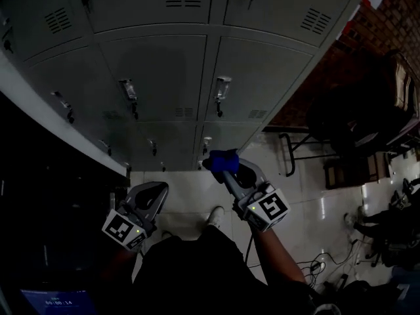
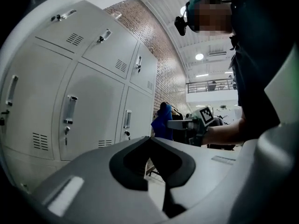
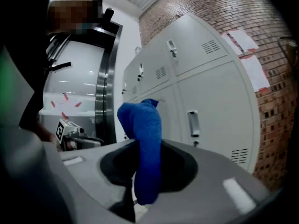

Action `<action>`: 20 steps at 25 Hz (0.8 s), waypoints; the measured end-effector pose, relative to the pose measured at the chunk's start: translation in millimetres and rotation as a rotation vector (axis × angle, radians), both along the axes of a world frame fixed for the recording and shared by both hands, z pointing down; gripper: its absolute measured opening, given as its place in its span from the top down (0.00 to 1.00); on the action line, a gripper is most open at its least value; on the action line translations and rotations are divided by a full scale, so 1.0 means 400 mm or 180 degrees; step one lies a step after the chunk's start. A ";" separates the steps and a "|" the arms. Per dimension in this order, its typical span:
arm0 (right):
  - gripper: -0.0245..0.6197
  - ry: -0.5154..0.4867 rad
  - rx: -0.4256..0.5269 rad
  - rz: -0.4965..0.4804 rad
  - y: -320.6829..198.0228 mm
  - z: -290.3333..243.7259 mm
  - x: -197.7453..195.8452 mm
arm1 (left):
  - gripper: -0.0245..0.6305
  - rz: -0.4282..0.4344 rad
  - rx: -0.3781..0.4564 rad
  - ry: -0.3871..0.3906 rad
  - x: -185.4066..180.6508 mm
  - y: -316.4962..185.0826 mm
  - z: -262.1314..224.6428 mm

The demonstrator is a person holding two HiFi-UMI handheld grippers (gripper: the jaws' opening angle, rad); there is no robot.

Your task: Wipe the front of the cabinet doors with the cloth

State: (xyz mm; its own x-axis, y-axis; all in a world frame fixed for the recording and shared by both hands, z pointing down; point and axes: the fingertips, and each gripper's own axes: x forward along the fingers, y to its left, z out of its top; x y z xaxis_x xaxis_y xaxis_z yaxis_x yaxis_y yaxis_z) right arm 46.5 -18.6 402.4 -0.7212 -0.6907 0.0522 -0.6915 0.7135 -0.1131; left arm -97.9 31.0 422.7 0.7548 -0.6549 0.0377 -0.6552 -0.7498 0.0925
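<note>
Nearest, at the bottom of the head view: right forearm [image 1: 279,258] reaching forward from the body, left arm nearly lost in shadow. Left gripper [image 1: 152,192] held low on the left, jaws pressed together with nothing between them, aimed toward the foot of the cabinet. Right gripper [image 1: 228,170] carried a little further forward, jaws clamped on the blue cloth [image 3: 143,139]. Seen from the right gripper view, cloth standing lengthwise out of the jaws, long axis running up and away from the hand, top end bunched and bent over to the left, bottom end sunk in the dark pocket between the jaws. Free end pointing toward the lower grey cabinet doors [image 1: 167,77]; contact with them impossible to judge. Further off, door handles [image 1: 222,87] and vent slots [image 1: 184,112], upper doors cut off by the frame edge. Far right: glossy tiled floor [image 1: 308,195], a dark chair [image 1: 348,126] hard to make out, brick wall [image 1: 380,25].
</note>
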 end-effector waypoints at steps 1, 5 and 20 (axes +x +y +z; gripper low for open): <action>0.83 0.0010 0.0013 -0.0065 0.040 -0.003 -0.055 | 0.96 0.0012 -0.0002 0.0011 -0.036 0.022 0.001; 0.83 0.0059 -0.0043 -0.0183 0.174 0.002 -0.222 | 0.96 0.0085 -0.0028 0.0108 -0.154 0.103 0.006; 0.83 0.0104 -0.0054 -0.0310 0.369 -0.028 -0.292 | 0.96 0.0203 0.0134 0.0181 -0.137 0.242 -0.053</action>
